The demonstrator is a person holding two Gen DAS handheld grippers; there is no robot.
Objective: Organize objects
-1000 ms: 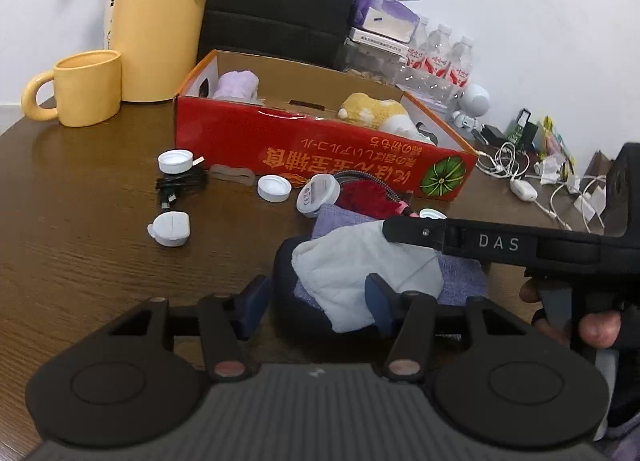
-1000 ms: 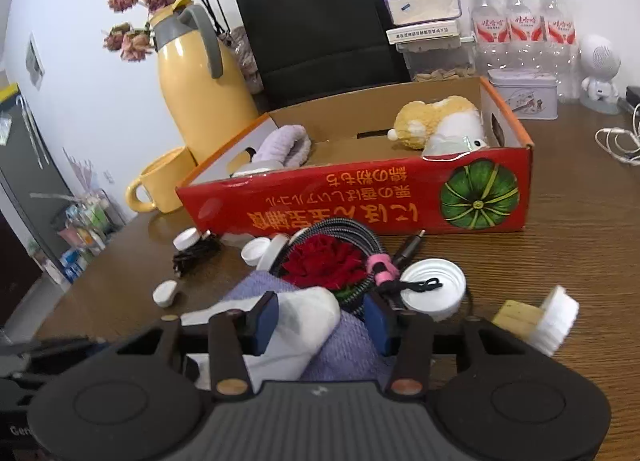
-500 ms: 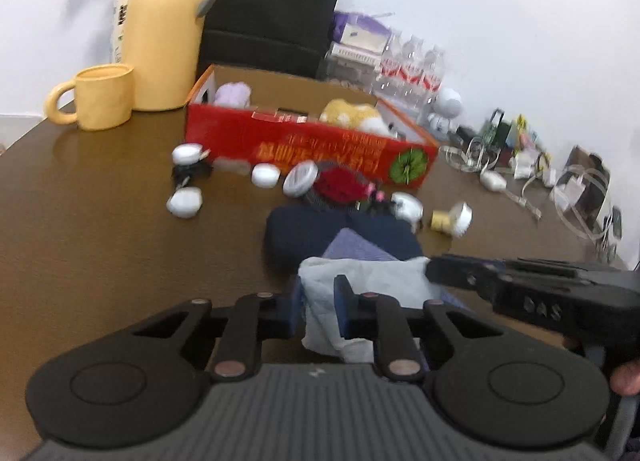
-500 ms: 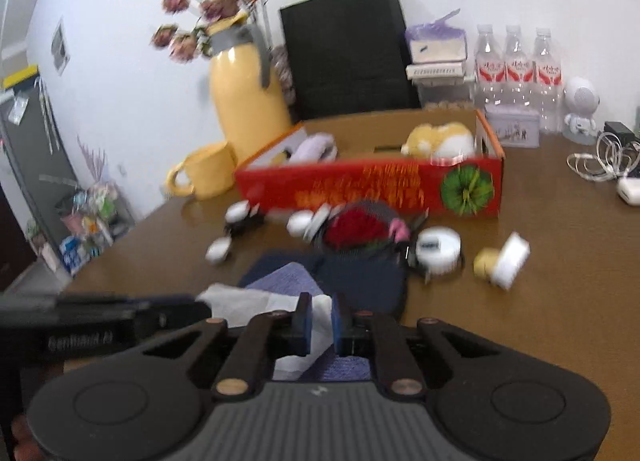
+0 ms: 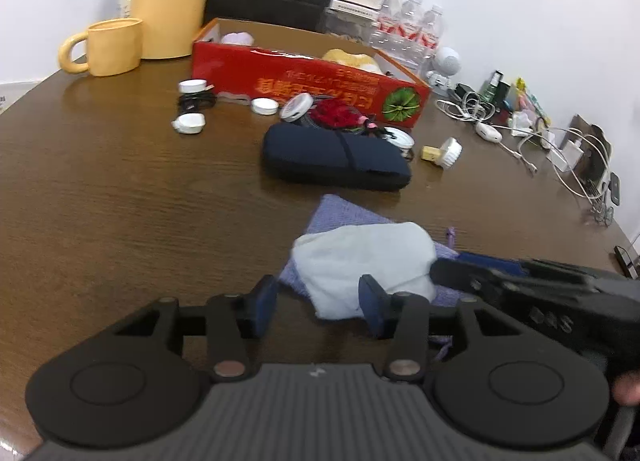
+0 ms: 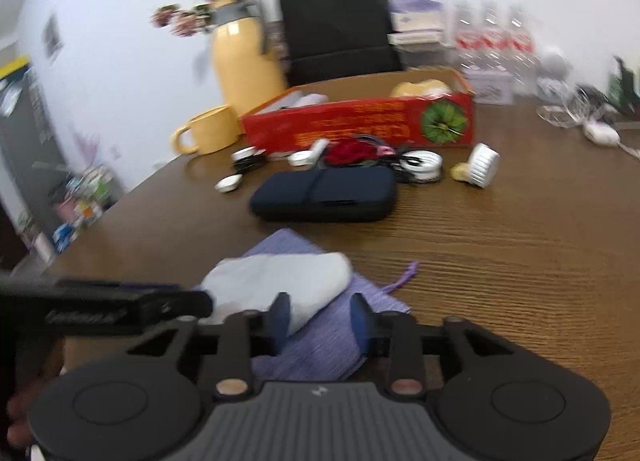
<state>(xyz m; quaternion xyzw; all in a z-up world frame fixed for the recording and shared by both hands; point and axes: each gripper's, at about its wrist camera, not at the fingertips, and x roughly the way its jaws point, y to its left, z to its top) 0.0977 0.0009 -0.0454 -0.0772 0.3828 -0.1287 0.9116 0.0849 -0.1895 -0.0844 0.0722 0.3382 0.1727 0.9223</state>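
Observation:
A white cloth (image 5: 364, 261) (image 6: 276, 277) lies on a purple cloth (image 5: 344, 217) (image 6: 320, 341) on the brown table, nearer than a navy zip case (image 5: 336, 157) (image 6: 324, 193). My left gripper (image 5: 318, 303) straddles the white cloth's near edge; its jaws are opening and the pads do not press the cloth. My right gripper (image 6: 320, 317) is over the purple cloth, with the white cloth's corner by its left finger. Its jaws are opening too. Each gripper shows as a black bar in the other's view: the right gripper (image 5: 520, 285), the left gripper (image 6: 120, 305).
A red cardboard box (image 5: 304, 85) (image 6: 360, 125) with soft toys stands behind the case. In front of it lie white lids (image 5: 190, 123), a red rose item (image 5: 336, 117) and a small brush (image 5: 448, 151). A yellow mug (image 5: 112, 47) and a flask (image 5: 168, 1) stand far left, cables (image 5: 520, 133) right.
Both grippers closed on the cloths, dragged them back off the navy case towards the near side, then spread their jaws. The cloths now lie on bare table in front of the case.

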